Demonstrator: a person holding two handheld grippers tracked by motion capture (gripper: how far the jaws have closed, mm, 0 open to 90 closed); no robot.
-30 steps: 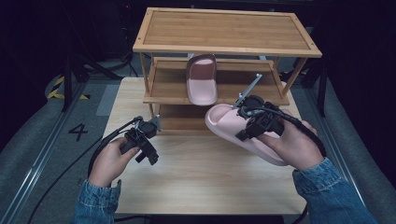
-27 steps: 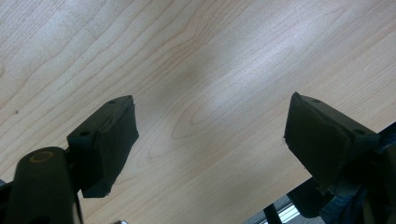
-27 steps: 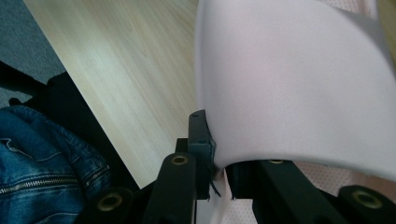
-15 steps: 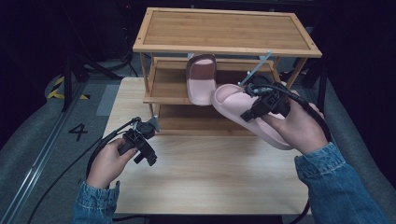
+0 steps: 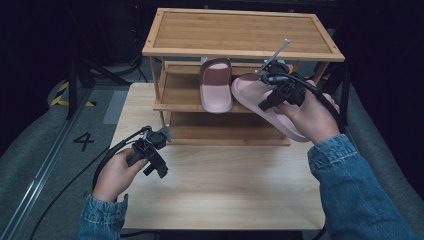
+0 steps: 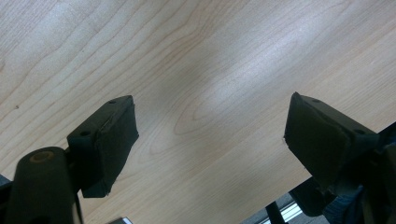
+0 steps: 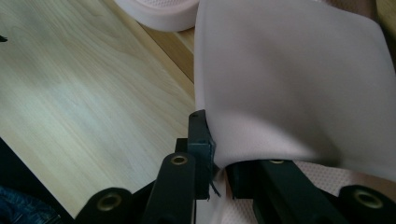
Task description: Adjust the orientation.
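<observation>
- Slipper [image 5: 265, 102] number 2 has left the table: a second ago it lay on the light wood tabletop [image 5: 225, 185] in front of the rack, and now we see it in the air, its toe end level with the middle shelf [image 5: 185, 97] and pointing toward it.
- We hold it with the right gripper [image 5: 275, 90], whose jaws are clamped on the strap [image 7: 289, 84]; in the right gripper view the 2 black pads pinch the edge of that pale pink band, with the dotted footbed just under them.
- The grip has not loosened over this second, and the slipper hangs tilted, heel low toward the right hand [image 5: 312, 115].
- Its mate, the first pink slipper [image 5: 216, 85], already stands on the middle shelf of the bamboo rack [image 5: 240, 32], toe pointing inward, with free shelf to its right.
- We judge the work to be racking the pair, about half done: 1 slipper placed, 1 in transit.
- The lift means the next move is probably to slide the toe in beside the first slipper and level the sole before letting go.
- Our left gripper [image 5: 150, 155] has stayed where it was, near the table's left front, jaws spread wide over bare wood and holding nothing.
</observation>
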